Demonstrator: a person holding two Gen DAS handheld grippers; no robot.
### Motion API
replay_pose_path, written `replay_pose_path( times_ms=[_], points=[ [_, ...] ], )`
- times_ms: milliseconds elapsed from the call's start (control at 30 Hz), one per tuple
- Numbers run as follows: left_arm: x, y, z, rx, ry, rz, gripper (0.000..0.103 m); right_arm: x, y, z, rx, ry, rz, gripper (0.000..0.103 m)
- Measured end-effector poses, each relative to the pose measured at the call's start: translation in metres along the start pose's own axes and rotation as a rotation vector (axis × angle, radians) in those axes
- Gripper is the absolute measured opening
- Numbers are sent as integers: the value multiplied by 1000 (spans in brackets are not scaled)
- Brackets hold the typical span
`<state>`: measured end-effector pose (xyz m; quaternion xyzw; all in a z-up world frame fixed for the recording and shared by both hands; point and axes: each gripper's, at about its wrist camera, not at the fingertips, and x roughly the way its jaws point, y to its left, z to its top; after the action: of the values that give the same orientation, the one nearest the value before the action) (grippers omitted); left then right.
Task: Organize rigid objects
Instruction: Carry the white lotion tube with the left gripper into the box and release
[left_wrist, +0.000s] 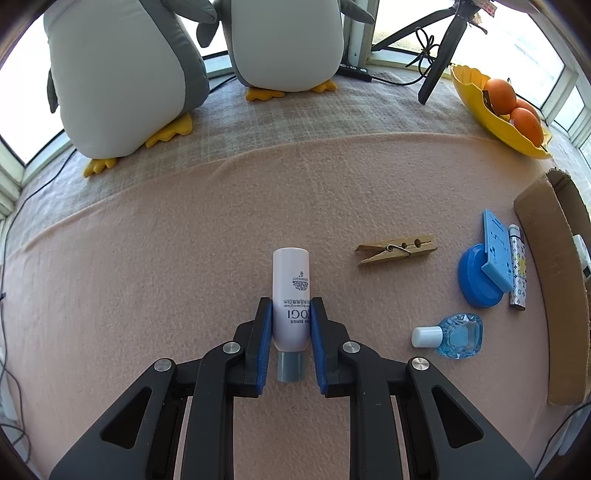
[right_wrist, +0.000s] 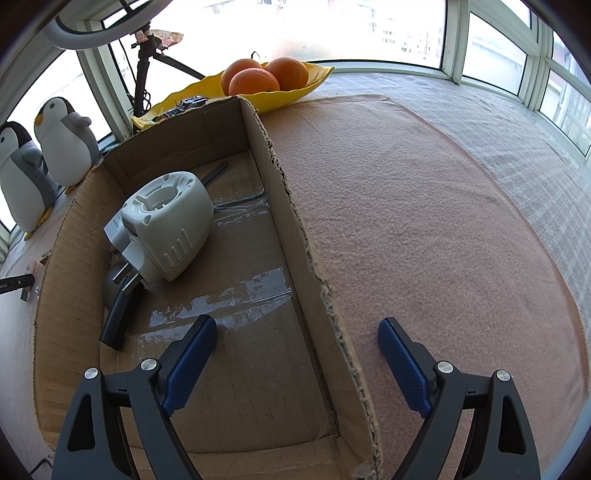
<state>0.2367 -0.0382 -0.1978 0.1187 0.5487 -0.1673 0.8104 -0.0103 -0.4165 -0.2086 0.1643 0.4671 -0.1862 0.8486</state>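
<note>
- We have the left gripper (left_wrist: 291, 314) clamped on the white bottle (left_wrist: 290, 291), which lies on the pink blanket (left_wrist: 184, 240), grey cap towards us.
- To its right we see a wooden clothespin (left_wrist: 397, 250), a small blue glass bottle (left_wrist: 452, 335), a blue lid (left_wrist: 476, 277) and a patterned tube (left_wrist: 517, 269), near the cardboard box (left_wrist: 554, 236).
- Our right gripper (right_wrist: 297, 354) hangs released, its jaws straddling the box wall; a white plug-in device (right_wrist: 166, 221) lies inside.
</note>
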Motion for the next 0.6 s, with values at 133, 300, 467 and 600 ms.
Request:
replay_pose_path(
  times_ms=[133,300,467,600],
  points=[
    [-10,-8,-4,7,-10,-22,18,0,0,0,0,0,0,86],
    [-26,-30,-9,45,-30,-55,18,0,0,0,0,0,0,86],
    [-44,-63,-11,103,-55,-110,18,0,0,0,0,0,0,86],
    [-58,-94,-12,157,-72,-152,18,0,0,0,0,0,0,86]
  ],
)
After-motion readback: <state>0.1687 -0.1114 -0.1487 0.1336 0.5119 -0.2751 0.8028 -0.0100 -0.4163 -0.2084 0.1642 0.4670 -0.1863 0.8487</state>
